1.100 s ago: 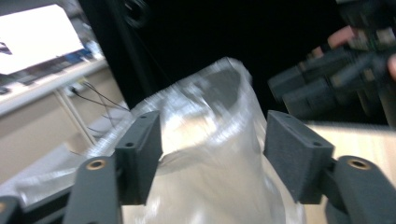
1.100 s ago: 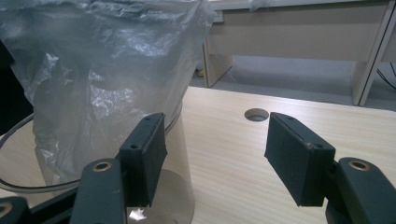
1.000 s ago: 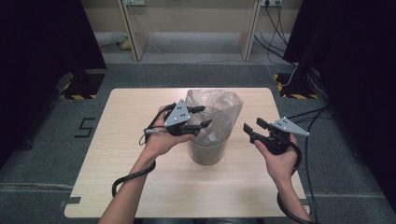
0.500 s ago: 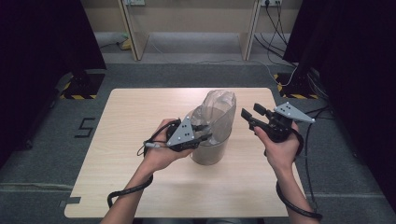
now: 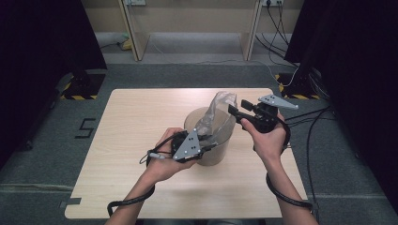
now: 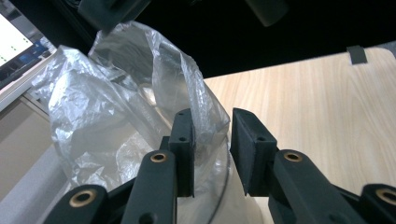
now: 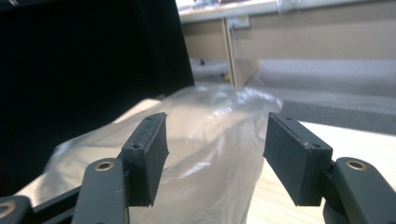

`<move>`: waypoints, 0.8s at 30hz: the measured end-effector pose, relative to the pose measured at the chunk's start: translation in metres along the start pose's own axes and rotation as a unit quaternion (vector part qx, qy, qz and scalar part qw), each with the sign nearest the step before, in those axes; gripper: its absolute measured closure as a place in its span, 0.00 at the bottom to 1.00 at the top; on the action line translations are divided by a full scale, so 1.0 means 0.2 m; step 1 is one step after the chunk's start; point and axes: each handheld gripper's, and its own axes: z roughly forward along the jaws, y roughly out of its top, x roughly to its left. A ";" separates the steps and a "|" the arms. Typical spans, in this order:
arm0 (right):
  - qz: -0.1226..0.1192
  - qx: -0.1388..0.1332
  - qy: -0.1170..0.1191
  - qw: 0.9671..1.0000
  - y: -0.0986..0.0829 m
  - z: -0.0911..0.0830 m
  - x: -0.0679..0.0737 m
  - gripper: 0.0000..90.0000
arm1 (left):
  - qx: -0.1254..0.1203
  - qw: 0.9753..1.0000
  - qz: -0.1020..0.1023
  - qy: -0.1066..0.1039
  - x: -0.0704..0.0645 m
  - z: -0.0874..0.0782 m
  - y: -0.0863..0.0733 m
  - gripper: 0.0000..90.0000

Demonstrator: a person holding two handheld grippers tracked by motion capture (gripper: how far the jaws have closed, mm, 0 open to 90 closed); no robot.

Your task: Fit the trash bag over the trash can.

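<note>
Left claw (image 5: 210, 143) dropped to bin (image 5: 220, 152) rim, both claws released, wooden table (image 5: 136, 117), grey carpet (image 5: 51, 145)

Legible markings are few. A dark figure "5" (image 5: 88, 128) stands on the grey carpeted floor (image 5: 56, 154), at the left of the high view, just beside the left edge of the light wooden counter (image 5: 141, 112). Yellow-and-black hazard stripes (image 5: 77, 97) run along the base of a dark stand at upper left, and a like strip (image 5: 293, 96) lies at right of the counter. No other text, label or brand can be read.
</note>
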 end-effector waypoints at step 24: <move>-0.027 0.090 0.022 0.995 -0.35 -0.10 0.07 0.80 | -0.010 0.993 -0.115 0.025 -0.04 -0.19 -0.24 0.73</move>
